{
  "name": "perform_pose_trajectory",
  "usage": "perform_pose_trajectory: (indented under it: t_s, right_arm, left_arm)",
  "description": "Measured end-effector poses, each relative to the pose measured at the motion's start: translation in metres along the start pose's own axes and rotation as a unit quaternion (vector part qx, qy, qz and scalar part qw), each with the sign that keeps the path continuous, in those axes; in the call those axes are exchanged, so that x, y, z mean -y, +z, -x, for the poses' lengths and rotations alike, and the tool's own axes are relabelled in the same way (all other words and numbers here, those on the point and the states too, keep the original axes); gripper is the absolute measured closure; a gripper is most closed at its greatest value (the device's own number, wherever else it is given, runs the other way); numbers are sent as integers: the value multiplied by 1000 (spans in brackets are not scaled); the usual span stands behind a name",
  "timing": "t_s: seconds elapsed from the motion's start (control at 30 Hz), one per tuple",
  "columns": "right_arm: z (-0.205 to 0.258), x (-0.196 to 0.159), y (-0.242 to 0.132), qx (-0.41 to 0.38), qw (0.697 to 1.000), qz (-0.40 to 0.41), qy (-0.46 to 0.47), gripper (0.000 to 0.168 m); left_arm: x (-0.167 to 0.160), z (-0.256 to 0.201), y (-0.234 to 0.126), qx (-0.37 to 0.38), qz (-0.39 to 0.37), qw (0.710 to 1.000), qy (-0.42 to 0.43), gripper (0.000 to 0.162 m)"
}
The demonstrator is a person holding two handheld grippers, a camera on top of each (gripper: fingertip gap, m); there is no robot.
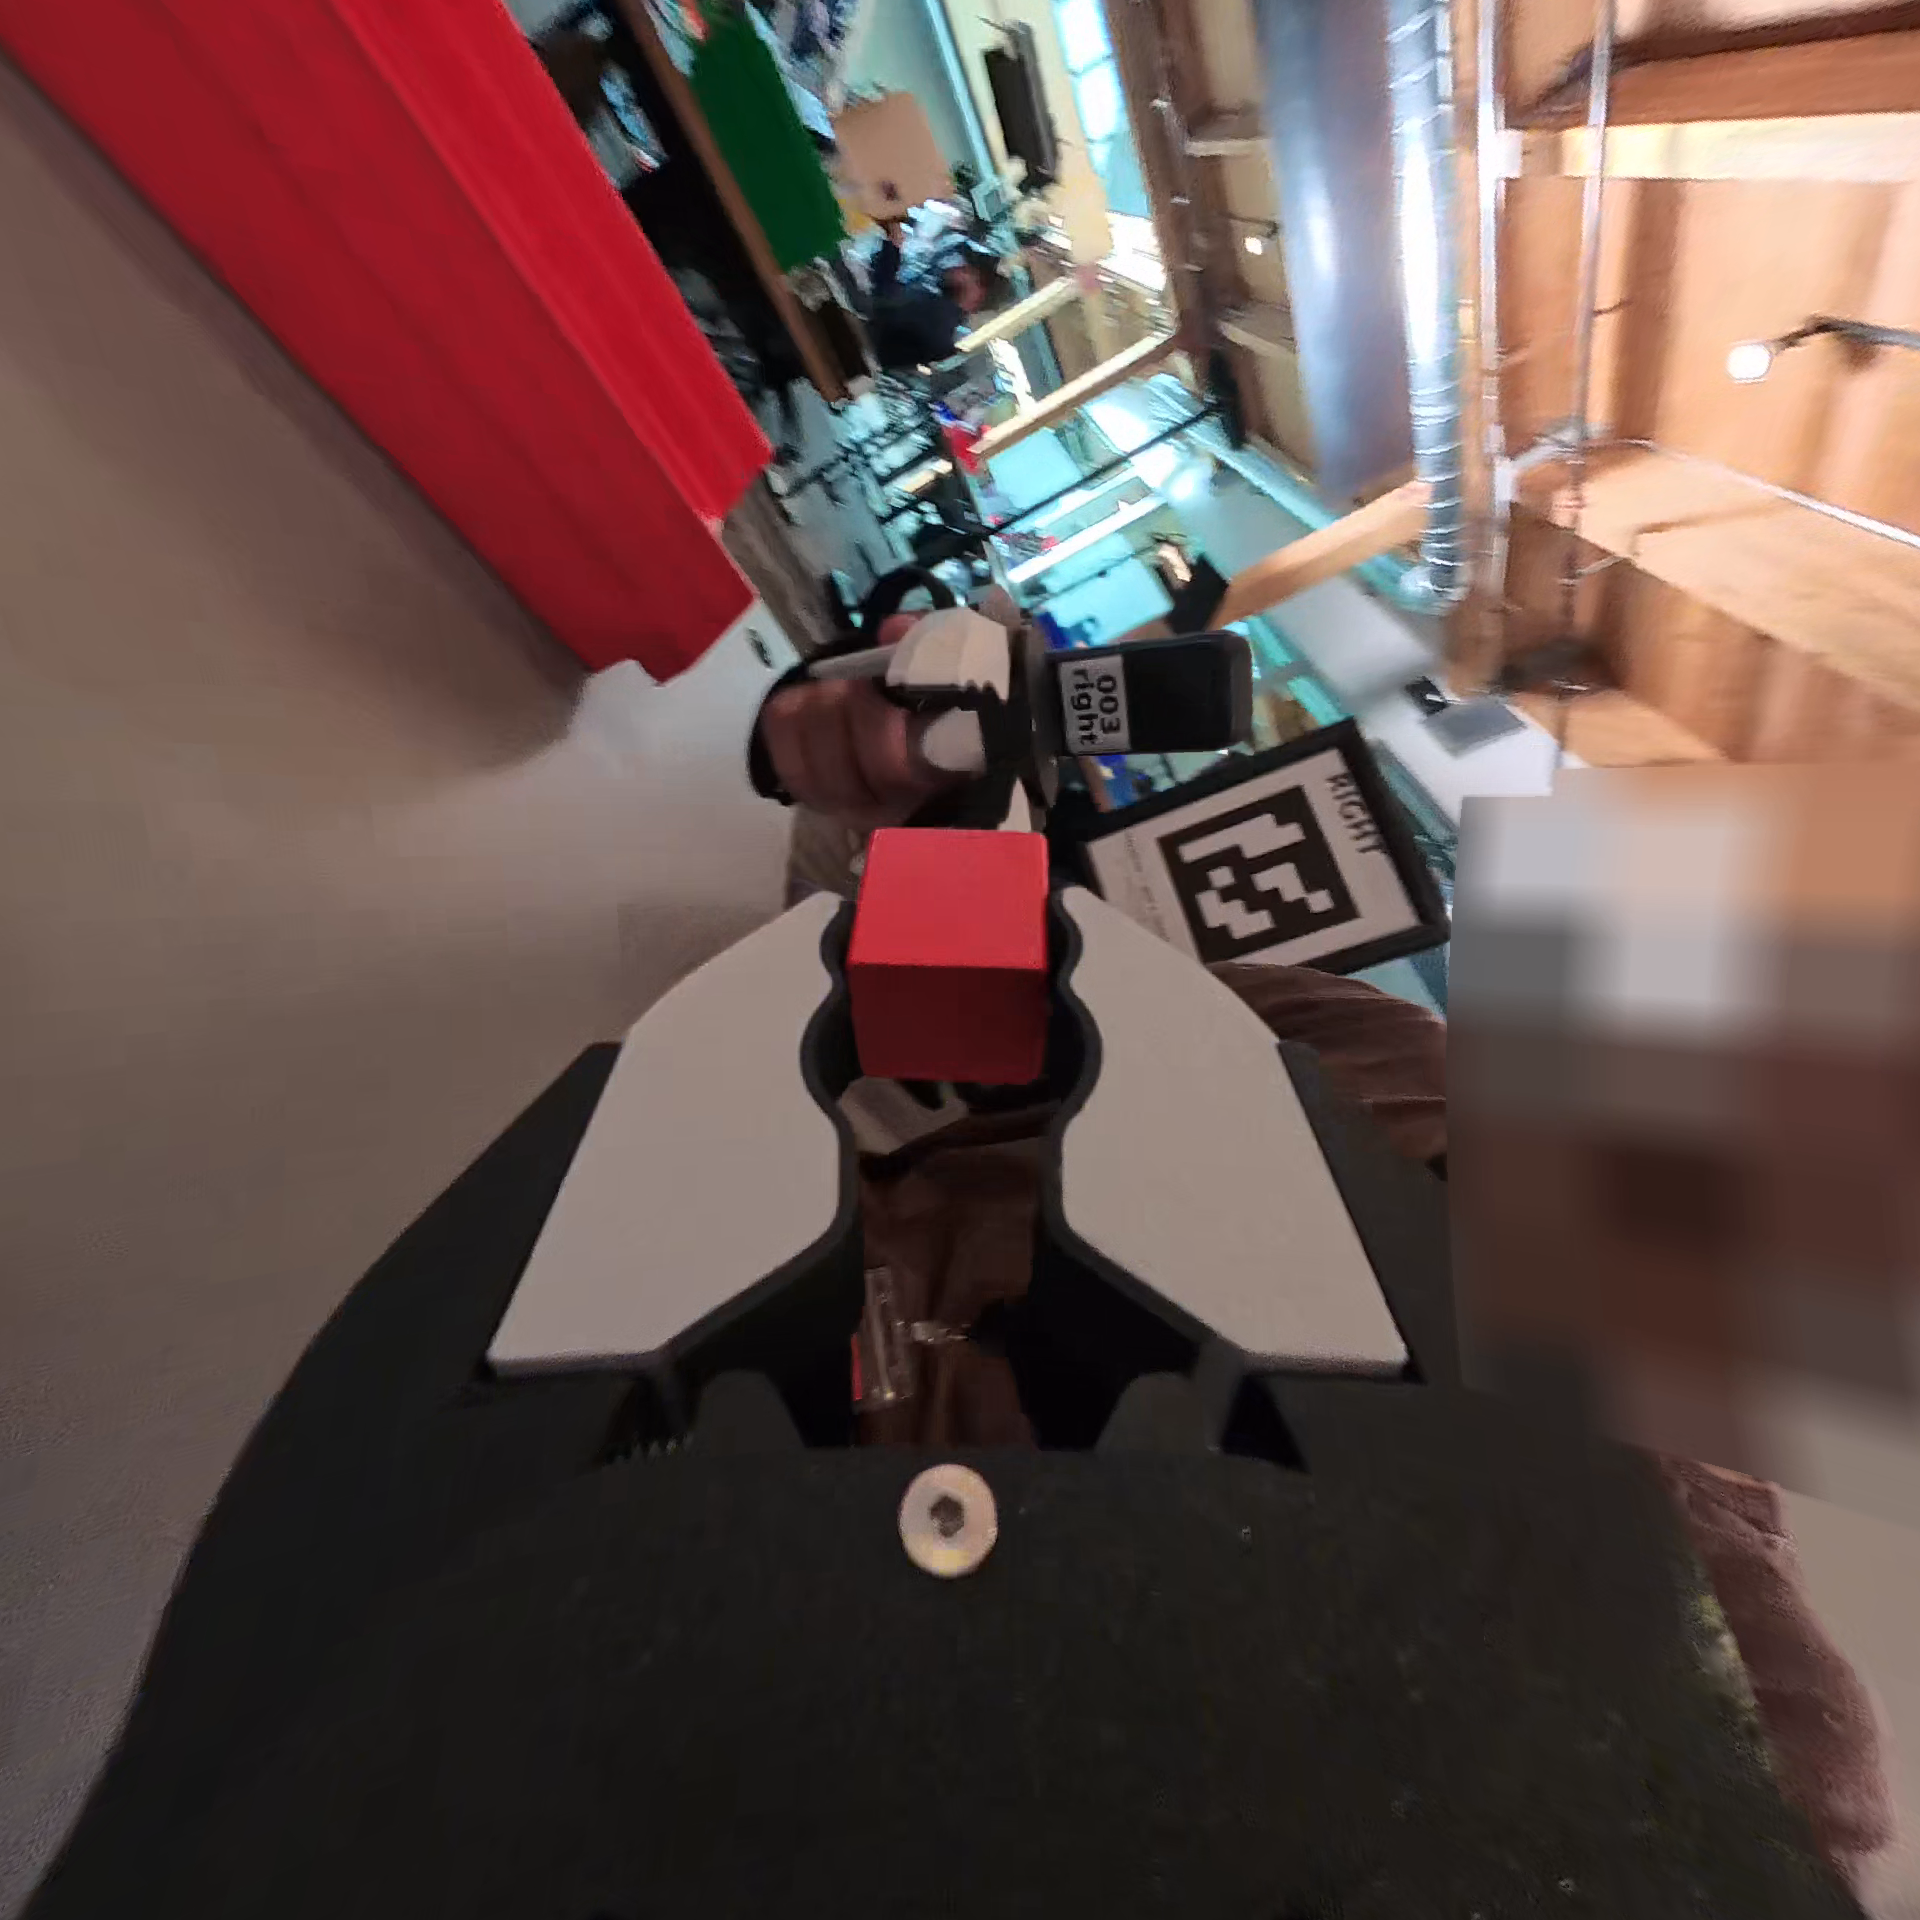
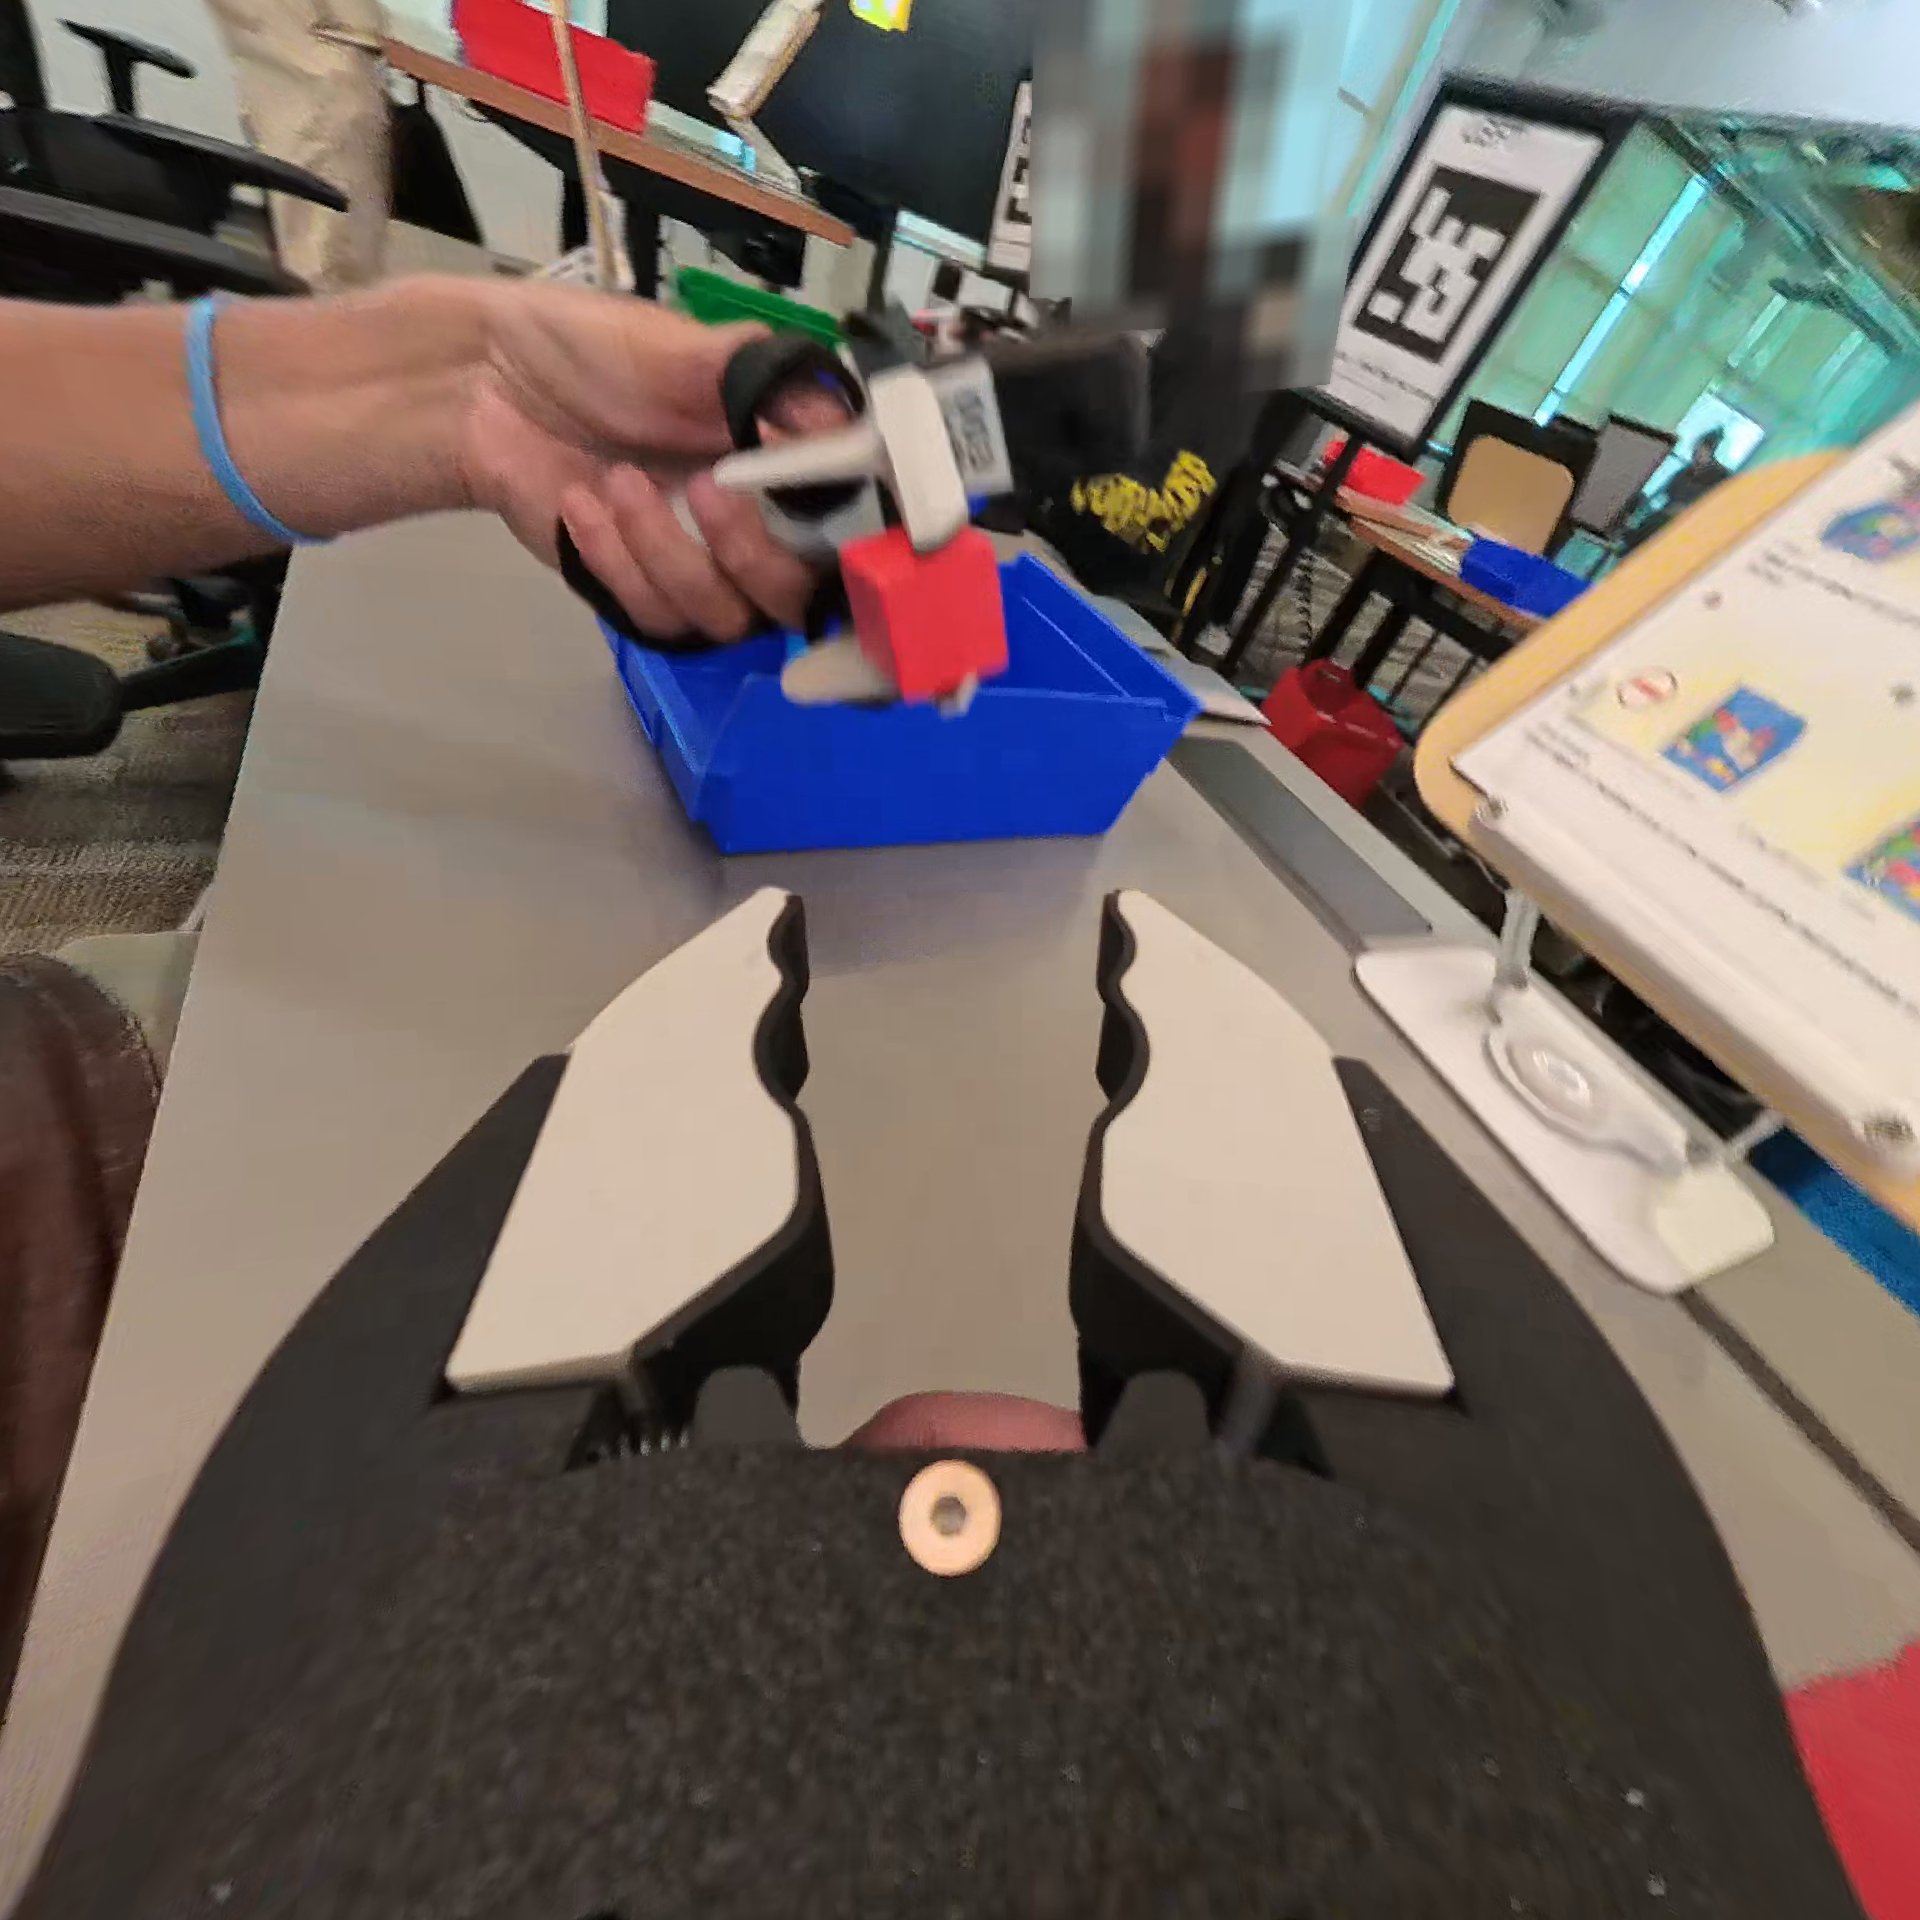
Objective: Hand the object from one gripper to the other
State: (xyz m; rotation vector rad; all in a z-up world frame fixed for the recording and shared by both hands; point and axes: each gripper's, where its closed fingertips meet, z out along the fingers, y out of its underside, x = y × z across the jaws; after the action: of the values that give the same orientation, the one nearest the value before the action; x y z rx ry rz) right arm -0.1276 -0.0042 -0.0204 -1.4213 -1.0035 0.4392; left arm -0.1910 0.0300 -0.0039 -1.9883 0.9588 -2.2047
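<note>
A red block (image 1: 948, 961) sits clamped between the grey fingertips of my left gripper (image 1: 951, 940), which is rolled on its side and held in the air. In the right wrist view the same block (image 2: 925, 613) hangs in the left gripper (image 2: 914, 613) above the blue bin, held by a hand with a blue wristband. My right gripper (image 2: 951, 925) is open and empty, low over the grey table, a good way short of the block. The right gripper also shows beyond the block in the left wrist view (image 1: 987, 707), gripped by a hand.
A blue bin (image 2: 935, 758) stands on the grey table (image 2: 416, 831) ahead of the right gripper. A tilted instruction board on a white stand (image 2: 1538, 1091) is at the right. A red panel (image 1: 416, 312) and a framed marker card (image 1: 1268, 873) lie behind.
</note>
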Motion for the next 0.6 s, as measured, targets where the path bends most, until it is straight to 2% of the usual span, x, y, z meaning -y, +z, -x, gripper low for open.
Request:
perform_pose_trajectory:
  t_s: [0.1, 0.23, 0.3, 0.33, 0.43, 0.5, 0.6]
  right_arm:
    - [1, 16, 17, 28, 999, -9, -19, 113]
    - [5, 19, 25, 41, 999, -14, -23, 113]
    - [6, 10, 27, 39, 999, 4, -28, 120]
    - [7, 6, 26, 41, 998, 12, -36, 135]
    - [12, 15, 18, 40, 998, -22, -33, 135]
    - [15, 17, 15, 50, 998, -22, -27, 135]
    - [7, 25, 5, 43, 998, -32, -22, 135]
  left_arm:
    - [-5, 1, 37, -47, 31, 998, -21, 128]
    - [-11, 3, 63, -65, 49, 996, -32, 128]
    - [-11, 0, 70, -82, 48, 995, -38, 128]
    - [-12, -1, 73, -86, 47, 994, -43, 128]
    - [-17, -8, 77, -116, 46, 990, -59, 127]
    - [-26, -5, 76, -93, 54, 993, -46, 114]
    - [-42, 2, 63, -17, 22, 999, 29, 101]
